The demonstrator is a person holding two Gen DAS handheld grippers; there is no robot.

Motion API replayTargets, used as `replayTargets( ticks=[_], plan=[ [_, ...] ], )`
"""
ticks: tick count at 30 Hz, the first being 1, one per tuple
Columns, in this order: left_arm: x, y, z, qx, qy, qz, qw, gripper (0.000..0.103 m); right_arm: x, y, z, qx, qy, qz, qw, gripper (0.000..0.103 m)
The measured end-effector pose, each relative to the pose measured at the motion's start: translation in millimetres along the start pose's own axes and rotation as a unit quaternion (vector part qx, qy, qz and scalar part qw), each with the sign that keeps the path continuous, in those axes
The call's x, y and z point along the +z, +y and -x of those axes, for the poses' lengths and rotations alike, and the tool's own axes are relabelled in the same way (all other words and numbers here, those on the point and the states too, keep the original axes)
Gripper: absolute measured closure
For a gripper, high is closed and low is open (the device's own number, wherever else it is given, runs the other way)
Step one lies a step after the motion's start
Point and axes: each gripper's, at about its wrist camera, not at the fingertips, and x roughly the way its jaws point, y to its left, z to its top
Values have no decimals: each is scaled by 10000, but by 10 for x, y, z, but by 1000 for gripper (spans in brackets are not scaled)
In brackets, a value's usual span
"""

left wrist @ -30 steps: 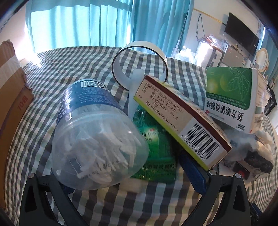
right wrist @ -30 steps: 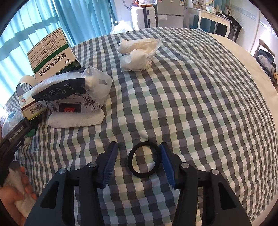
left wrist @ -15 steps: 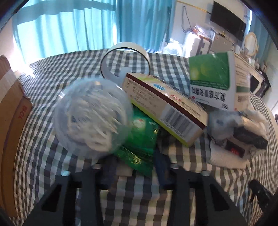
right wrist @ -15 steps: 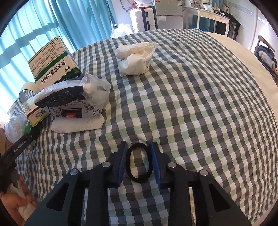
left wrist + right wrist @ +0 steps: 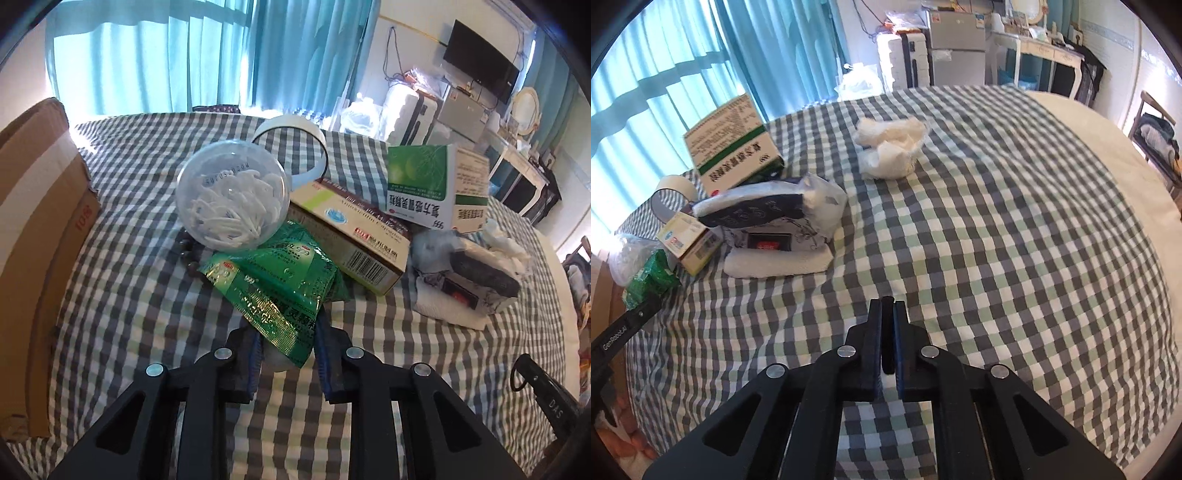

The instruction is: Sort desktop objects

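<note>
**Green sachets pinched in left gripper, right gripper closed above checked cloth**

Green sachets [image 5: 275, 291] lying at the near edge of the pile on the checked cloth [image 5: 129, 295], lower corner reaching between the blue pads of the left gripper [image 5: 286, 354]. Jaws closing on that corner, pads pressing the foil.

Going left to right in the left wrist view: cardboard box [image 5: 33, 229] standing at the cloth's left edge; clear tub of white picks [image 5: 232, 201] resting on the sachets' far end; dark beads [image 5: 190, 258] peeking out beside it; tape roll [image 5: 291, 147] standing on edge behind; long medicine carton [image 5: 351, 236] lying tilted against the sachets; green-and-white carton [image 5: 432, 184] sitting above it; tissue pack [image 5: 465, 280] lying farthest right.

Right gripper [image 5: 888, 325] pressed fully together over bare cloth, well apart from the pile; a dark strip showing in the slit between the pads, too thin to identify. Crumpled white tissue [image 5: 890, 151] lying alone farther up the cloth.
</note>
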Motion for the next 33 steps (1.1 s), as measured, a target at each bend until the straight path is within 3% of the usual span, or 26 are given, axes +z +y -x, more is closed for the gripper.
replayTargets(
  ticks=[16, 19, 22, 24, 25, 33],
  plan=[
    [7, -83, 770, -397, -559, -94, 9976, 86, -54, 212, 608, -84, -815, 608, 9948, 98],
    [-5, -61, 798, -516, -520, -25, 9973, 85, -100, 245, 743, -82, -898, 657, 9938, 98],
    [-68, -53, 724, -565, -341, -16, 9978, 71, -118, 253, 795, -110, -944, 673, 9932, 98],
    [-137, -73, 662, -505, -247, -77, 9984, 38, -120, 249, 808, -92, -964, 638, 9932, 98],
    [-174, -72, 635, -490, -224, -104, 9985, 34, -121, 244, 815, -86, -979, 616, 9932, 98],
    [-397, -286, 317, -580, 150, -77, 9982, 30, -107, 209, 750, -79, -869, 563, 9946, 98]
  ],
)
